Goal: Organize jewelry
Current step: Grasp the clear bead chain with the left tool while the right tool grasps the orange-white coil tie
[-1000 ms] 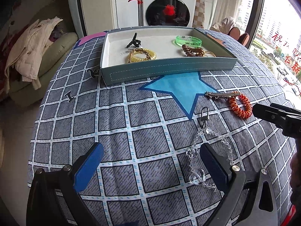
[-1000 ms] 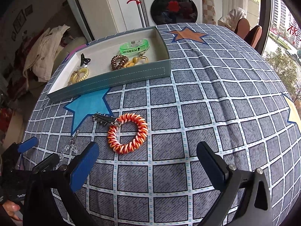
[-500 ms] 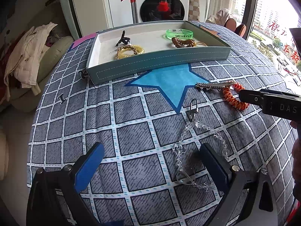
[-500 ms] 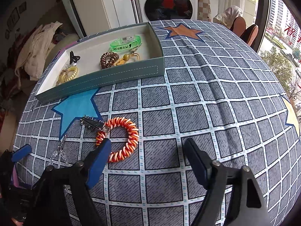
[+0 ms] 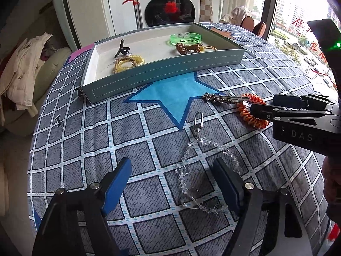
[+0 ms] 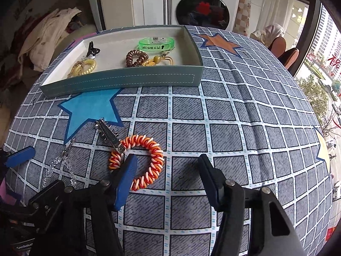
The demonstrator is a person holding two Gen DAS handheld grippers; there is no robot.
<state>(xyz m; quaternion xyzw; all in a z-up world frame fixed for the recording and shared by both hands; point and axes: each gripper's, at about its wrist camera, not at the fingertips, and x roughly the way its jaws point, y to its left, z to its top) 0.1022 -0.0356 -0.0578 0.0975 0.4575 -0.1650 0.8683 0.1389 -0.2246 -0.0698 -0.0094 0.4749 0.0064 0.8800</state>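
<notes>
Jewelry lies loose on the bench (image 6: 245, 115): a clear bead chain (image 5: 198, 166) sits between the spread fingers of the left hand-held gripper (image 5: 172, 181), ungrasped. The right hand-held gripper (image 6: 166, 170) is also released, one finger over the orange coil (image 6: 138, 160), which touches a metal clip (image 6: 109, 133). A tray (image 6: 119, 81) beyond holds more pieces.

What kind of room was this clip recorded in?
Most likely a home, a living or laundry corner of a flat. A front-loading washing machine stands behind the cloth-covered table, clothes lie heaped on a sofa, and a window shows high-rise buildings.
</notes>
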